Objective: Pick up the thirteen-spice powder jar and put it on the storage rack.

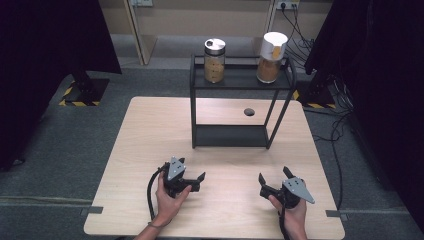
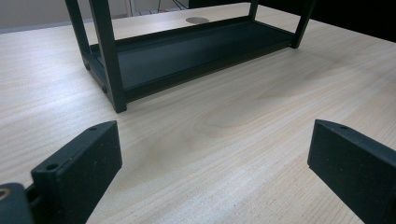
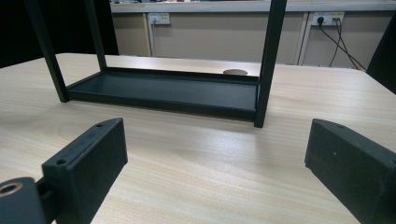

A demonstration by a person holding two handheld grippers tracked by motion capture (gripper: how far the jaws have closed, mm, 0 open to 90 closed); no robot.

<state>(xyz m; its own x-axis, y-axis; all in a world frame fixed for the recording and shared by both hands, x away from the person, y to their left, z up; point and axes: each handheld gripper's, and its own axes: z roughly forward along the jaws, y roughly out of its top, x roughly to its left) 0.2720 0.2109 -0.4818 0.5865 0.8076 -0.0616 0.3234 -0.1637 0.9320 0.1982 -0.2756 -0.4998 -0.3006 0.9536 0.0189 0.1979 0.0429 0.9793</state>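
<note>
A black two-shelf metal rack (image 1: pixel 240 85) stands at the back middle of the wooden table (image 1: pixel 150 130). On its top shelf sit a glass jar with a silver lid (image 1: pixel 214 60) and a jar with a white lid (image 1: pixel 271 57), both holding brownish contents. The bottom shelf (image 2: pixel 196 46) (image 3: pixel 177 91) is bare. My left gripper (image 1: pixel 195 182) rests near the front of the table, open, jaws wide with nothing between them (image 2: pixel 212 158). My right gripper (image 1: pixel 274 179) sits to its right, also open and empty (image 3: pixel 217 163). Both point toward the rack.
A round cable hole (image 1: pixel 249 111) lies in the table behind the rack. Dark curtains hang at both sides. Cables run across the floor at the right, and wall sockets (image 3: pixel 322 18) show on the back wall.
</note>
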